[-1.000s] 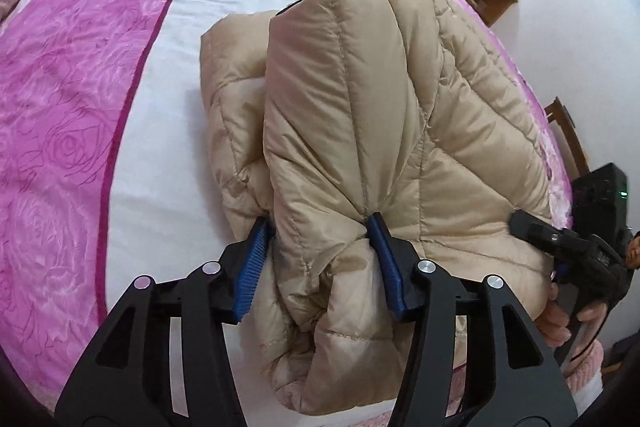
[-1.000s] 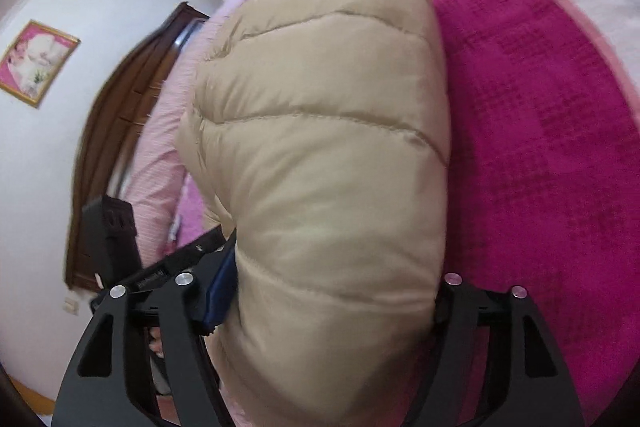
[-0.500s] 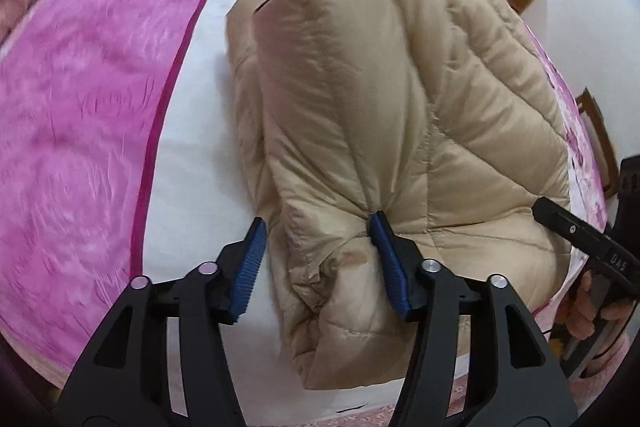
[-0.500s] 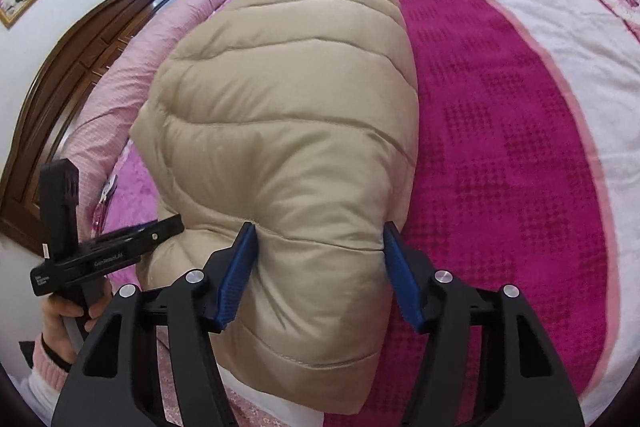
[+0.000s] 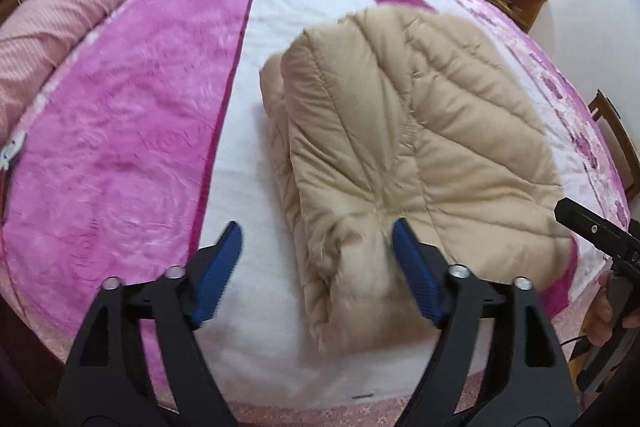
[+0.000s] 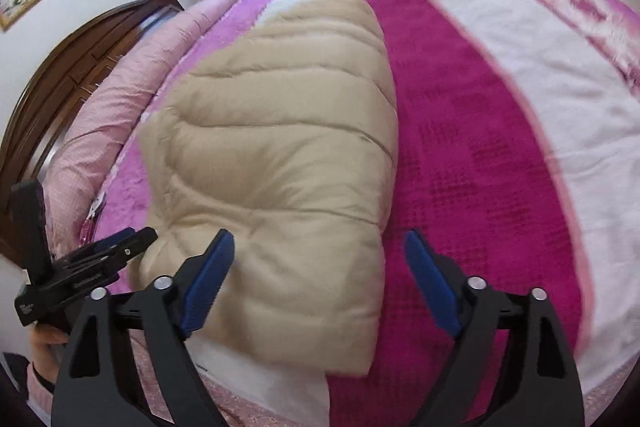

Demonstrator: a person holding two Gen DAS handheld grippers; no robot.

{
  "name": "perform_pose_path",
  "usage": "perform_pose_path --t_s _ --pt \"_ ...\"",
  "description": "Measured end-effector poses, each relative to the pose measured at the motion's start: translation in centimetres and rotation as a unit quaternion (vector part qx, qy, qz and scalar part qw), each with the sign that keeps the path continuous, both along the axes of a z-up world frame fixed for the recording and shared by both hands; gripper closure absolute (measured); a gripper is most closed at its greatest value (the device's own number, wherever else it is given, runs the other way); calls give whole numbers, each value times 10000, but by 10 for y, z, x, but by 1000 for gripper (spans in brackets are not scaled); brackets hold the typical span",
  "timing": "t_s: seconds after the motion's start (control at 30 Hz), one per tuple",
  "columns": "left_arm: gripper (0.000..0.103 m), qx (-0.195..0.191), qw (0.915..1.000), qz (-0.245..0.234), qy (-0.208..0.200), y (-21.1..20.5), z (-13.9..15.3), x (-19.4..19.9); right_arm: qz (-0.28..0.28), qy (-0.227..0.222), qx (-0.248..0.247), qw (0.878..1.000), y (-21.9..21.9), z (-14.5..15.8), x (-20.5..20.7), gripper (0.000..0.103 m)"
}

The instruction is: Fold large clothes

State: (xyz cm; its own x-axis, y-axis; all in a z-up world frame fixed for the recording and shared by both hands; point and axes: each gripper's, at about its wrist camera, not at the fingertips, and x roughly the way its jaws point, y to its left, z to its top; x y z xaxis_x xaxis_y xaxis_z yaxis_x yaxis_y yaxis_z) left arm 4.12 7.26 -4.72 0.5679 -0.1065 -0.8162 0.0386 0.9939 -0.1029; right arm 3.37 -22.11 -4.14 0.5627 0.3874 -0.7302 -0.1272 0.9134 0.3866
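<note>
A beige quilted down jacket [image 5: 420, 131] is lying folded into a thick bundle on the bed, near the bed's front edge, and it is being seen from both wrist views. It is resting partly on the white stripe [image 5: 256, 131] of the bedspread and partly on the magenta stripe [image 6: 460, 147] beside it.

The left hand-held gripper [image 5: 316, 267] is being held above the near end of the bundle with its jaws spread wide; they have just been opening. Its blue pad on the viewer's right is lying against or just beside a puckered fold of the jacket, while the other pad is standing clear over the white stripe, so nothing is being clamped.

The right hand-held gripper [image 6: 320, 283] is likewise being held with its jaws wide apart, having just been opening. The near corner of the jacket is being seen between the two blue pads, but neither pad is pressing on it; the pad on the viewer's right is standing over the magenta stripe.

Each hand-held gripper is also being caught at the edge of the other's view, gripped by a person's hand [image 6: 44, 347]. A pink rolled duvet [image 5: 80, 11] is lying along the far side of the bed, and a dark wooden headboard [image 6: 60, 75] is standing behind it.
</note>
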Motion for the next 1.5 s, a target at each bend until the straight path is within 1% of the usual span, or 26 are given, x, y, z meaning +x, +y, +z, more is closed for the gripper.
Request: perform_pose_path --t_s 0.03,0.1,0.17,0.27,0.33,0.43,0.53,0.7,0.8,0.9,0.97,1.07,1.17,1.27,1.37,1.5 --pt "16 -5 10000 -13 -56 0 4 -6 -38 -72 -75 9999 0 6 -7 14" --pt "8 -29 9998 -27 -205 -6 17 -14 -100 -123 -205 9997 5 11 -13 8" --pt "4 -32 9996 -46 -288 -12 24 -21 -153 -152 -297 9993 11 13 -22 7" --pt "4 62 9996 5 -281 -22 29 -32 -169 -77 -429 9989 17 14 -31 6" --pt "4 66 9997 34 -243 -24 27 -34 -193 -54 -575 9981 26 15 -38 6" --pt "4 190 9995 109 -241 -31 24 -48 -257 -139 -935 9952 34 13 -53 6" --pt "4 295 9994 74 -171 -39 17 -56 -314 -211 -1156 9926 38 11 -62 6" --pt "4 245 9996 113 -46 -48 8 -64 -304 -197 -1445 9888 48 -3 -75 6" --pt "4 235 9996 121 0 -52 4 -68 -299 -66 -1455 9889 49 -13 -77 6" --pt "4 356 9992 165 18 -57 1 -71 -337 124 -1379 9898 46 -21 -77 6" --pt "4 433 9987 280 62 -58 -2 -73 -352 202 -1370 9897 44 -25 -76 6" --pt "4 435 9979 446 173 -58 -8 -75 -402 251 -1421 9887 43 -28 -76 6" --pt "4 409 9975 501 301 -57 -13 -75 -433 288 -1376 9891 41 -29 -76 6" --pt "4 466 9970 463 400 -58 -16 -74 -436 315 -1356 9893 41 -31 -75 6" --pt "4 624 9963 495 321 -60 -15 -75 -433 371 -1316 9897 41 -32 -74 6" --pt "4 570 9968 476 295 -61 -14 -75 -440 411 -1366 9888 42 -33 -74 6"
